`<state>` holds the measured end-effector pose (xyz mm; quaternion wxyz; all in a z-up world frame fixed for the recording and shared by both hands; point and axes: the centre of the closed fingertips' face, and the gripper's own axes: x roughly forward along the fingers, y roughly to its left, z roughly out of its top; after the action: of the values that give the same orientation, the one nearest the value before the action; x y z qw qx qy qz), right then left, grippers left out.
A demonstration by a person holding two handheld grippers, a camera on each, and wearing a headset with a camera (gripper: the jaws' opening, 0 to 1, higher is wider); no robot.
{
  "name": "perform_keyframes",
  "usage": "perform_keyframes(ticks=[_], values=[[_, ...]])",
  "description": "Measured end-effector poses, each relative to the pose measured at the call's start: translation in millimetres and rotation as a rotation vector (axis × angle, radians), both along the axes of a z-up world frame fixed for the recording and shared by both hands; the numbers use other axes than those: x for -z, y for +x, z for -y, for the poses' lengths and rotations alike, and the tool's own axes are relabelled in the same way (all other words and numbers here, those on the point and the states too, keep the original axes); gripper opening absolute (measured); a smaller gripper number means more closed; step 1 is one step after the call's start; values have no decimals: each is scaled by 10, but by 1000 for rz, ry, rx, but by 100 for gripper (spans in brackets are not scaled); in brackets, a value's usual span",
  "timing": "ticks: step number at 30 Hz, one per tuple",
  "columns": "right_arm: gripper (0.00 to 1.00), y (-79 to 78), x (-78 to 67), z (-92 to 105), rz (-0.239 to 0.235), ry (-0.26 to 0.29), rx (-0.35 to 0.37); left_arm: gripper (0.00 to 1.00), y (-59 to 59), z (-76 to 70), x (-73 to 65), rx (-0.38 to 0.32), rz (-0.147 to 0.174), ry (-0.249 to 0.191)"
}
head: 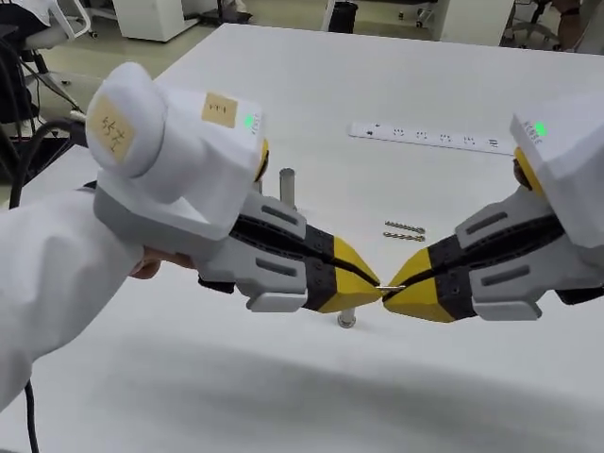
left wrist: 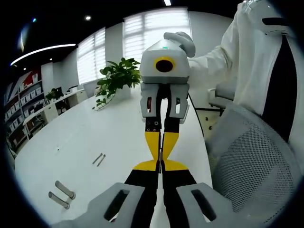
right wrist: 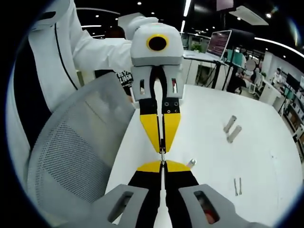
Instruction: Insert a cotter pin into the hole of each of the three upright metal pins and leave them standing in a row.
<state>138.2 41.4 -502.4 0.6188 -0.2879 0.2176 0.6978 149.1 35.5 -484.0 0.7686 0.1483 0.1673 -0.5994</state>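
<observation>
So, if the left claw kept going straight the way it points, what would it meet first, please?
The right claw, facing the left claw tip to tip, a thin cotter pin bridging them.

Cotter pins [head: 404, 231] right of upright pin [head: 287, 185], power strip [head: 429, 138] behind

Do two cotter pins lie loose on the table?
Yes, two cotter pins lie side by side on the bare table.
</observation>
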Motion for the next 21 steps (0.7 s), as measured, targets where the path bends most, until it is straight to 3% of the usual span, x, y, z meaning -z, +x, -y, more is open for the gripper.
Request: perform_keyframes(ticks=[3,4,6,10,13,17,21], values=[[0,20,18,11,-6,-5,6,0,8,7,18,-12,-23,-5],[0,20,24,15,-12,-6,9,0,-9,10,34,-23,-65,-12],[0,27,39,20,-16,-6,18,0,17,9,40,-19,-44,-9],[0,65,63,43,-21,-5,41,0,45,4,60,-28,-43,-17],[0,140,104,85,-13,-15,73,7,91,-31,102,-42,-40,-6],[0,283,149,138,-8,-17,140,14,213,-98,144,-100,-37,-10],[0,388,226,190,1,-34,181,18,328,-177,221,-150,-29,16]])
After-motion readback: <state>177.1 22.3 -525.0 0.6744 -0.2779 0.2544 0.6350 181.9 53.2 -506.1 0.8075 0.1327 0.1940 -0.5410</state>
